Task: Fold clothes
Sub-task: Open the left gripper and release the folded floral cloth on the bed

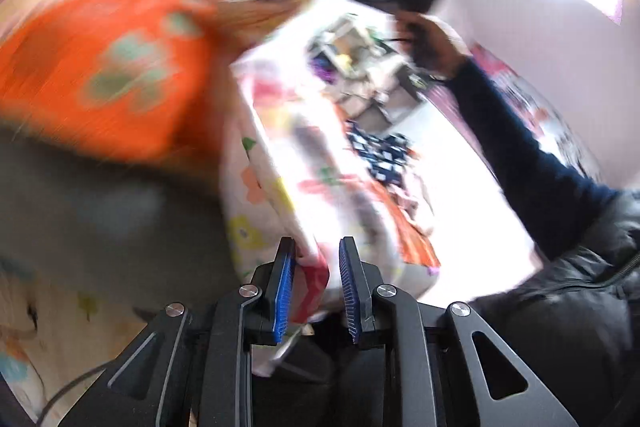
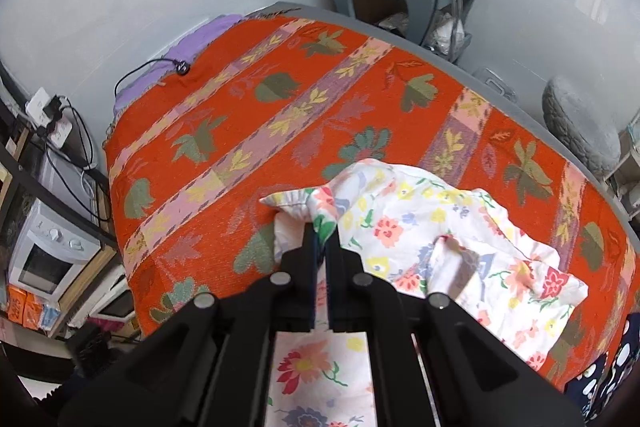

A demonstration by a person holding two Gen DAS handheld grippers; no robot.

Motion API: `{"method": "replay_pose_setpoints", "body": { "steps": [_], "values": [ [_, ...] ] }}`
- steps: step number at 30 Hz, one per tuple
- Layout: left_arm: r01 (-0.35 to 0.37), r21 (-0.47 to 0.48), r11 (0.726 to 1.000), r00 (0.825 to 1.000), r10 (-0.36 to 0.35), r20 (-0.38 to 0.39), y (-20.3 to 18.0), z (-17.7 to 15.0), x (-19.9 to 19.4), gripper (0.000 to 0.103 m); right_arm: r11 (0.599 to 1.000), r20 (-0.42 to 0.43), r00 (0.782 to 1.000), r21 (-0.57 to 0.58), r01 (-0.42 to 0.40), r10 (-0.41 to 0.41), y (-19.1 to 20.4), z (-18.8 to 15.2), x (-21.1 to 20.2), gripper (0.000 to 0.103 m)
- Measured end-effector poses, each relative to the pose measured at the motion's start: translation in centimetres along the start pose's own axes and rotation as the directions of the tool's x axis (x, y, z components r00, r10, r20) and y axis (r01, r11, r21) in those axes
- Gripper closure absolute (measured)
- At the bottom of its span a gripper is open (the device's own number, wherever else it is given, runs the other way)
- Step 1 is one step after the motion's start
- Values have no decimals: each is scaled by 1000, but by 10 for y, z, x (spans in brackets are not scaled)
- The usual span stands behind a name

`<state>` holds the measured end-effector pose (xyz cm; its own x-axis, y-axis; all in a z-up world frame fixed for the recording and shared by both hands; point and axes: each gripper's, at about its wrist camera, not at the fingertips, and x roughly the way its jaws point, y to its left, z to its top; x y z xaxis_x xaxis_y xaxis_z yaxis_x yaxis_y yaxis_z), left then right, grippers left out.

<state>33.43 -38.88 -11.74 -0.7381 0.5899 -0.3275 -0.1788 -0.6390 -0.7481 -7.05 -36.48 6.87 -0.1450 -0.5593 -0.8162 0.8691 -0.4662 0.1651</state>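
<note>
Floral garment [image 2: 432, 227] on orange blanket [image 2: 240, 131]; right gripper [image 2: 320, 231] clamped on its edge, left gripper [image 1: 316, 267] apart around fabric.

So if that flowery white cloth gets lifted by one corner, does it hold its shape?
Probably not. The floral garment lies crumpled in soft folds on the orange bedspread, so it looks floppy and light. Where the right hand-held gripper pinches it, it bunches, so the rest would likely dangle.
</note>
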Motion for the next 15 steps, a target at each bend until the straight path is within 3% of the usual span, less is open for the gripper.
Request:
{"method": "replay_pose_setpoints", "body": {
  "steps": [5,10,12,15],
  "values": [
    [113,147,983,987,-94,-134,-70,22,59,80,994,52,999,114,5,-11,-52,-27,-31,100],
    [211,209,955,934,-135,-330,-106,24,156,80,952,48,999,305,5,-21,-125,-77,-48,99],
    [203,235,951,938,-120,-326,-115,22,156,80,920,27,1000,393,2,-14,-155,-98,-47,96],
    [191,273,943,942,-98,-320,-128,20,157,80,840,-25,1000,542,26,-15,-201,-129,-45,89]
  ]
}}
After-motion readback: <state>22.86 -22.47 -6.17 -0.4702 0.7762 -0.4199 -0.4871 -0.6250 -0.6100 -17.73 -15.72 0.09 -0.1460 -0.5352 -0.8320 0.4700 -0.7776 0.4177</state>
